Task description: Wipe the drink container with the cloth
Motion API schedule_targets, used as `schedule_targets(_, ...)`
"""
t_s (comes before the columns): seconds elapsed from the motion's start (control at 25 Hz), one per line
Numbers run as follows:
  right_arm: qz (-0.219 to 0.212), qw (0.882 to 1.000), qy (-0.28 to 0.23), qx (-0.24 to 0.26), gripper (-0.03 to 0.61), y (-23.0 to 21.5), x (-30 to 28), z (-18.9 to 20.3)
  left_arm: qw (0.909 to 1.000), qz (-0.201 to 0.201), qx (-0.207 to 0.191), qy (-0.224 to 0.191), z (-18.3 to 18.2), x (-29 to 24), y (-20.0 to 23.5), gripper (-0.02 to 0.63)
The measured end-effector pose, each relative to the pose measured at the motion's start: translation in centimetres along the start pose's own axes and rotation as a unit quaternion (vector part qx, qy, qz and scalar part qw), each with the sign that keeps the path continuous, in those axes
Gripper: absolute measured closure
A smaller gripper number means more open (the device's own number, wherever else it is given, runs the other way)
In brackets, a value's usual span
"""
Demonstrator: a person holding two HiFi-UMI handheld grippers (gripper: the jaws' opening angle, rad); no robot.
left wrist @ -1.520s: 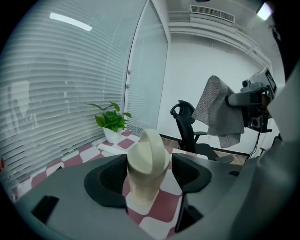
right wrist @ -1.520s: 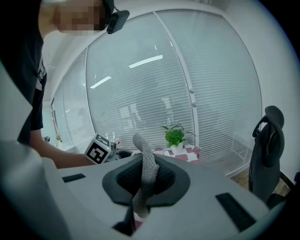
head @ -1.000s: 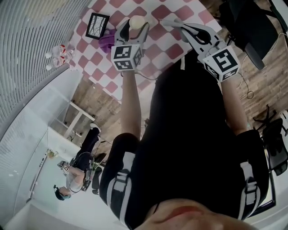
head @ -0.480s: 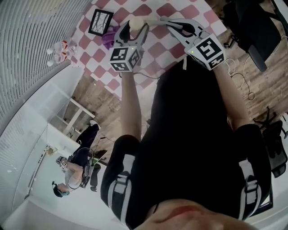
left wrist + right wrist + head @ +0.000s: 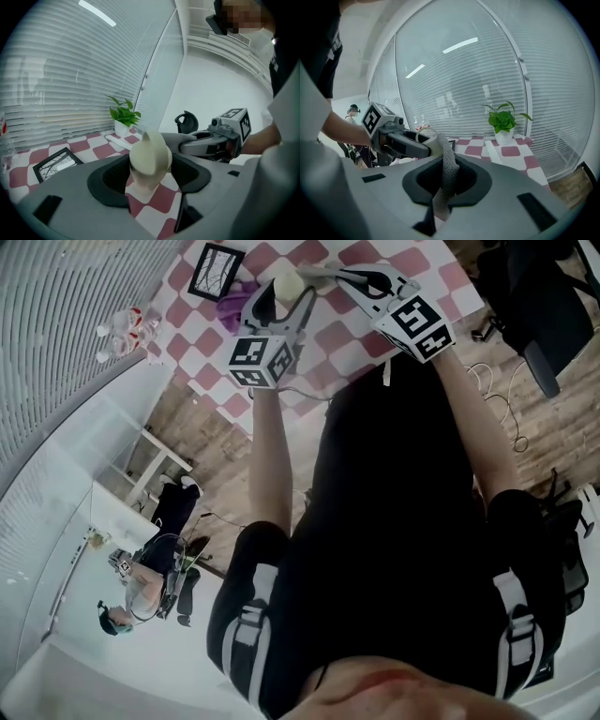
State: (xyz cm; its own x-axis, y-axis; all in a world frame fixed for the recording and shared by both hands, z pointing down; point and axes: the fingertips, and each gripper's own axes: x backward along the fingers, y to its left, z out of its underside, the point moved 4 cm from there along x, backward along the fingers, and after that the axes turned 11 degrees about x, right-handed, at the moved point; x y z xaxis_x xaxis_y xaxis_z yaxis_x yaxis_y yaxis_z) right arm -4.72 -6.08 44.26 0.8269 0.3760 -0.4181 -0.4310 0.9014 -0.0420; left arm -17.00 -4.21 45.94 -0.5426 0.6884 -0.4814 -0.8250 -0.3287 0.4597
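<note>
My left gripper [image 5: 279,298] is shut on a cream drink container [image 5: 287,281] and holds it above the red-and-white checked table [image 5: 349,336]. In the left gripper view the container [image 5: 150,157] stands upright between the black pads. My right gripper [image 5: 328,276] is shut on a grey knitted cloth [image 5: 449,165], which hangs out of its jaws. It points in from the right, and the cloth [image 5: 172,138] lies against the container's side. The right gripper view shows the container [image 5: 430,139] just behind the cloth, with the left gripper [image 5: 405,143] around it.
A framed picture [image 5: 214,270] and a purple object [image 5: 230,307] lie on the table behind the container. A potted plant [image 5: 123,115] stands by the window blinds. Bottles [image 5: 117,329] sit on the left sill. A black chair [image 5: 534,296] is at the right. A person [image 5: 131,587] stands behind glass.
My right gripper has moved left and down with the cloth until it reached the container. The left gripper has shifted slightly and still holds the container.
</note>
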Motion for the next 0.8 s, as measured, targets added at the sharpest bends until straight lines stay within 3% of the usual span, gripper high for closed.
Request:
schedule_targets(0.56,-0.060,0.998,0.014,0.007,0.546,1.7,-3.7,1.3,1.0000,-0.004,0.004,0.000,0.3,0.4,-0.1,0.316)
schedule_targets(0.8,-0.076,0.997,0.013,0.007,0.499,2.3,-4.4,1.7,0.9999,-0.004,0.010,0.000,0.4,0.4,0.3,0.316)
